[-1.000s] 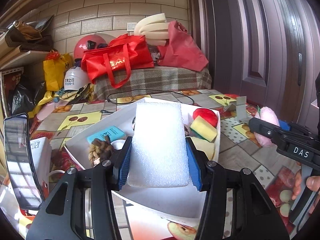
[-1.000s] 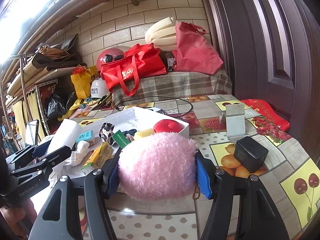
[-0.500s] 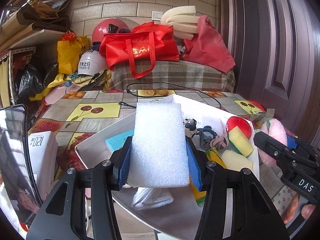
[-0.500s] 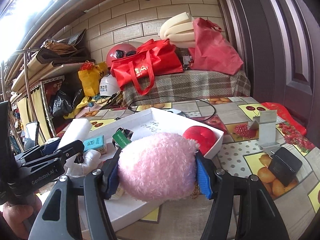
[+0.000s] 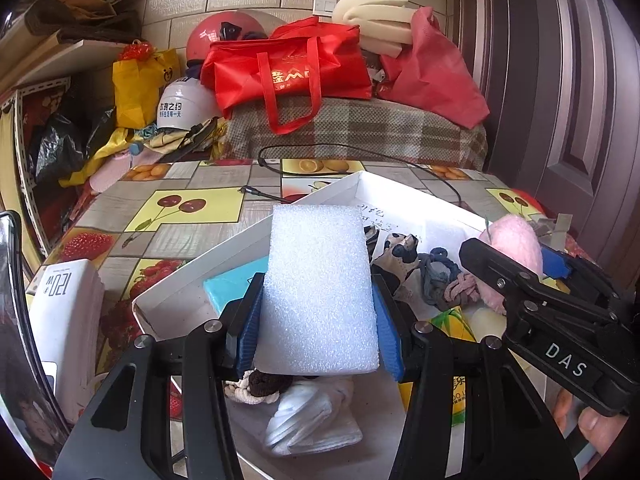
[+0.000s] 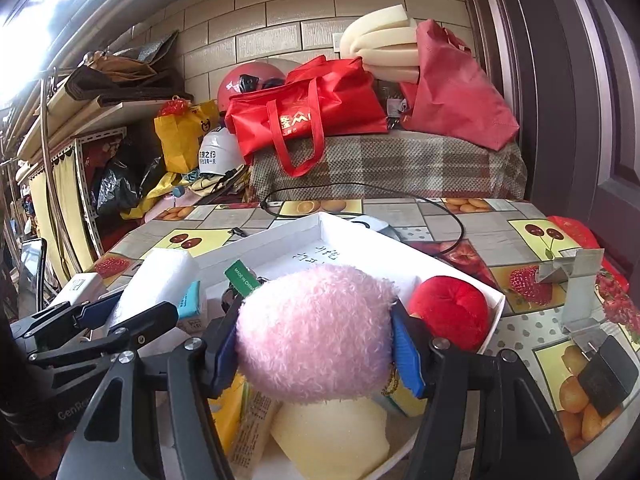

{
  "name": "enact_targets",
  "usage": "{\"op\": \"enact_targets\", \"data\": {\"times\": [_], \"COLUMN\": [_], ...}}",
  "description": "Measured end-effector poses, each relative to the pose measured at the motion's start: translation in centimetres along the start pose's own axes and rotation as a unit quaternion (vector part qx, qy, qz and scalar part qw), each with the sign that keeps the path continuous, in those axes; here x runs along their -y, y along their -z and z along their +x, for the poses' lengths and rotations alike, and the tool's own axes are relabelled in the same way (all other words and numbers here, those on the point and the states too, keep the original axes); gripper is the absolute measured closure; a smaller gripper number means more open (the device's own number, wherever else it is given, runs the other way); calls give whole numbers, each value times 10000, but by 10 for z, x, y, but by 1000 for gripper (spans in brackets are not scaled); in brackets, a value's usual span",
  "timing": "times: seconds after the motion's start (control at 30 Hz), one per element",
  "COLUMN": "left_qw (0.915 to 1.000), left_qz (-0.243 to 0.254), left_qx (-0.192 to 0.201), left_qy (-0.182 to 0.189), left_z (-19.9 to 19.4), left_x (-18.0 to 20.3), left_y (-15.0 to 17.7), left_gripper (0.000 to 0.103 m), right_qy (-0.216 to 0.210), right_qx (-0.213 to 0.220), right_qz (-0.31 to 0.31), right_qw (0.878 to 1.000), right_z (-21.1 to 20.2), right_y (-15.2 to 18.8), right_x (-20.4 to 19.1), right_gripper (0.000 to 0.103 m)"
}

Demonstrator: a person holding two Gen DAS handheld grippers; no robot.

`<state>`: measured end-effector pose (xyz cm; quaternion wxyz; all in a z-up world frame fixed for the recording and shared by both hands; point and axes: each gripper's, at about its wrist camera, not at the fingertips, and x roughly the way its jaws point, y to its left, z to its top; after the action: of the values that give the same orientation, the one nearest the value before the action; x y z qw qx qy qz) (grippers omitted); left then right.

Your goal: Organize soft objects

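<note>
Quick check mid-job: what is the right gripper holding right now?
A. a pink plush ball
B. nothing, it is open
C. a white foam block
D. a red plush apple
A: in the right wrist view the right gripper is shut on the pink plush ball above the white tray; the foam block is in the left gripper, and the red plush lies in the tray.

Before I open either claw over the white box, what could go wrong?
The box is already crowded, so the white foam block in the left claw may land on the folded white cloth and tip out. The pink plush ball in the right claw could roll off the yellow sponge. The claws are close and might collide.
</note>
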<state>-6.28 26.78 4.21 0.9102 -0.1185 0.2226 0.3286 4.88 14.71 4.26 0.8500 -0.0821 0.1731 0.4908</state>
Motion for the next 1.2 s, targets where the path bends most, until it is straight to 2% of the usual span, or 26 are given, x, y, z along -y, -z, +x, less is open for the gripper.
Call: {"op": "enact_targets", "data": {"times": [0.17, 0.23, 0.3, 0.37, 0.4, 0.77, 0.97, 1.07, 1.2], "left_qw": [9993, 9984, 9976, 9971, 9969, 9968, 9968, 9969, 9969], "left_qz": [5, -143, -371, -549, -591, -479, -302, -230, -89], "left_qx": [69, 101, 47, -2, -7, 215, 385, 467, 573], "left_qy": [-363, -534, -587, -527, -522, -604, -639, -583, -525], "left_z": [-3, -4, -2, -1, 0, -9, -16, -21, -31], "left_x": [0, -6, -15, -23, -25, -19, -12, -6, 3], "left_y": [1, 1, 1, 1, 1, 2, 3, 5, 10], "left_gripper": [51, 30, 15, 8, 4, 2, 1, 0, 0], "right_qy": [-9, 61, 73, 79, 89, 170, 590, 662, 585], "right_qx": [-58, -5, 52, 83, 91, 460, 455, 481, 648], "right_qz": [-41, -48, 10, 96, 142, 21, -35, -70, -22], "right_qw": [10000, 10000, 10000, 9999, 9998, 9988, 9972, 9966, 9962], "right_z": [3, 1, -1, -2, -2, -17, -27, -35, -55], "right_y": [0, 0, 0, 0, -1, 1, 5, 9, 16], "right_x": [-3, -3, -1, 2, 4, -2, -4, -3, 3], "right_gripper": [31, 19, 18, 11, 0, 0, 0, 0, 0]}}
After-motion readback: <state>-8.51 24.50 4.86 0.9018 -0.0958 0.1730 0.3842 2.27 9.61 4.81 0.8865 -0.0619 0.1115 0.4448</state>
